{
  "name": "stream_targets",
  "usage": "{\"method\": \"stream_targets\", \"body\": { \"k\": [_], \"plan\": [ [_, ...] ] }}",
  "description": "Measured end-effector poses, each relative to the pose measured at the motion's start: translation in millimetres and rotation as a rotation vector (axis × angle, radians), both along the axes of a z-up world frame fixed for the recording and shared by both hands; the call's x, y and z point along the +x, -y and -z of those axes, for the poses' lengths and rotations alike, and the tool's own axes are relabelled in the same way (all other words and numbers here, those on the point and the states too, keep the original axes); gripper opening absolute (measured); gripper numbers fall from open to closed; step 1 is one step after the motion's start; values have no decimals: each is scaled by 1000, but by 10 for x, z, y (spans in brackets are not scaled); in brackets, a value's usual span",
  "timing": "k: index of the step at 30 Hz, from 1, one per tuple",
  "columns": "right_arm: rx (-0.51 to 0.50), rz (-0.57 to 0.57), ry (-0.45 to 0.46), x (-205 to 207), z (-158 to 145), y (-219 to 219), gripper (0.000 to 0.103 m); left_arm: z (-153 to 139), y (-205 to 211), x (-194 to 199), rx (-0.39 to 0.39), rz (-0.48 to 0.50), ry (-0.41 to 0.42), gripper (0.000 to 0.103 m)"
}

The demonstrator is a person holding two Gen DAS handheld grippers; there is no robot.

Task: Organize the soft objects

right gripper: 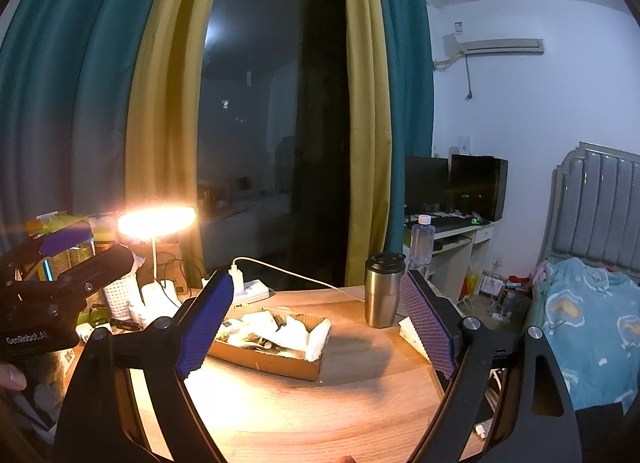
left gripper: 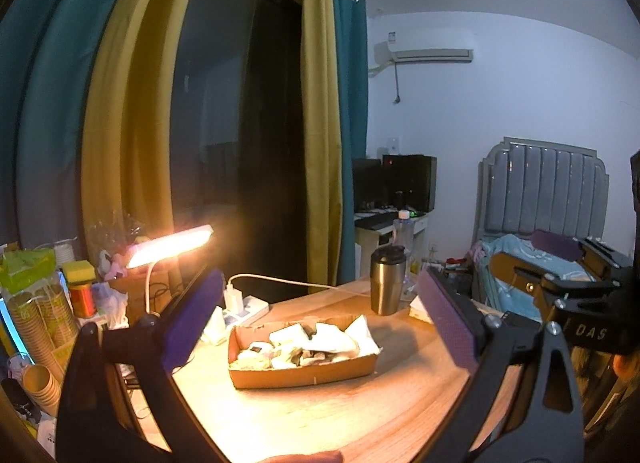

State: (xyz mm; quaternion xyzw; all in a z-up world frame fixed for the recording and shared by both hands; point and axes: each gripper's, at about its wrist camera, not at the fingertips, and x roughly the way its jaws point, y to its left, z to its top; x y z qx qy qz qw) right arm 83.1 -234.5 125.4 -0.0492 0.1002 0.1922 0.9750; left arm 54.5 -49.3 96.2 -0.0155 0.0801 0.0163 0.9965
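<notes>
Two grippers, left gripper (left gripper: 316, 327) and right gripper (right gripper: 316, 327), both spread wide and empty, hover before cardboard tray (left gripper: 304, 377) of apparently soft pale items (left gripper: 316, 343) mid-table (left gripper: 320, 415); advise lowering slowly, pinching one item gently.

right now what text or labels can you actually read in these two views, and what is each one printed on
"DAS": on the black body of the right gripper, seen from the left wrist view.
"GenRobot.AI": on the black body of the left gripper, seen from the right wrist view.
Sticker on the air conditioner: too small to read.
Print on the paper cups: too blurred to read.
Nothing readable on the steel tumbler or the cardboard tray.
</notes>
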Motion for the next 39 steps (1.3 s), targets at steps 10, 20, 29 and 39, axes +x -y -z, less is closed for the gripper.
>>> {"method": "stream_targets", "body": {
  "k": [10,20,29,39],
  "plan": [
    [1,-1,-3,3,-3,-1,88,12,8,-3,-1,2,-2,99],
    [2,0,-5,3,0,3,88,36,26,-19,2,6,-5,99],
    [2,-1,-6,6,-1,4,88,35,29,-18,1,6,-5,99],
    [1,-1,-7,11,6,2,88,40,33,-26,1,7,-7,99]
  ]
}}
